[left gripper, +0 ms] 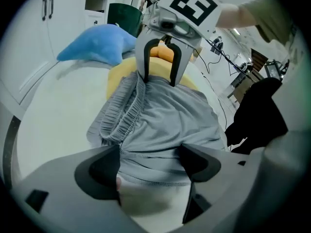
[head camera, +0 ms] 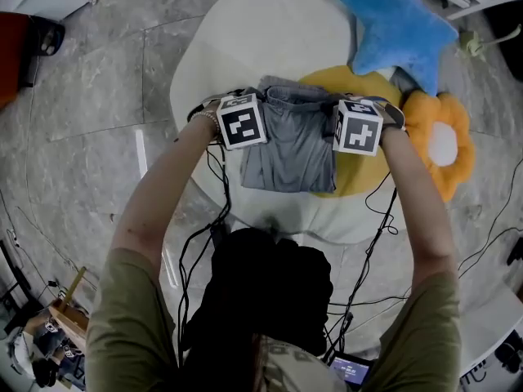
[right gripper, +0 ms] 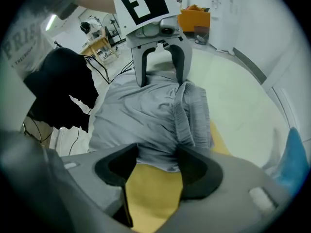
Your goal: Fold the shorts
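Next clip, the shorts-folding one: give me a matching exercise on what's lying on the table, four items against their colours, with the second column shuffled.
Things:
1. shorts
2. star plush
3. flower plush
4. flat cushion

Colours:
a. orange with a white centre
b. yellow, partly covered by the shorts
c. blue
d. grey

Pairs: 1-d, 2-c, 3-a, 4-b
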`<action>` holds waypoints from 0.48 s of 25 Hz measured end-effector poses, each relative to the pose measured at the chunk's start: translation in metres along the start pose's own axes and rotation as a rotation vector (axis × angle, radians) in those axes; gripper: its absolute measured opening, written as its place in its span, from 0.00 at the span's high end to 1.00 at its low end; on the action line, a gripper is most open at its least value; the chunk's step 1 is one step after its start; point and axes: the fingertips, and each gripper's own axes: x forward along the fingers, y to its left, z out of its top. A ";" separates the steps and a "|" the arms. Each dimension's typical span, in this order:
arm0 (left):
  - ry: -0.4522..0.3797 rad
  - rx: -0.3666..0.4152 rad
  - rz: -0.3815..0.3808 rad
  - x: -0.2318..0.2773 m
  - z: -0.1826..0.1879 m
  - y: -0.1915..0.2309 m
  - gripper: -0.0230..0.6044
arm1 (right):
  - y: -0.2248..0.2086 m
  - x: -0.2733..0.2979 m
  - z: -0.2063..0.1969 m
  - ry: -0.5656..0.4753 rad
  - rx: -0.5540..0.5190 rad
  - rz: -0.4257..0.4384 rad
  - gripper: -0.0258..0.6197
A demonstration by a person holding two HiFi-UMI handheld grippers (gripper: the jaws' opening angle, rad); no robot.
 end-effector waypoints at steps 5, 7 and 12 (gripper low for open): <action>-0.005 -0.016 -0.013 -0.002 0.005 0.014 0.36 | -0.015 -0.004 -0.002 0.008 0.072 0.051 0.57; -0.002 -0.017 -0.008 -0.003 0.005 0.015 0.36 | -0.014 -0.005 0.000 0.009 0.100 0.080 0.57; -0.080 -0.094 0.047 -0.031 0.011 0.005 0.36 | -0.004 -0.035 0.020 -0.148 0.220 0.070 0.57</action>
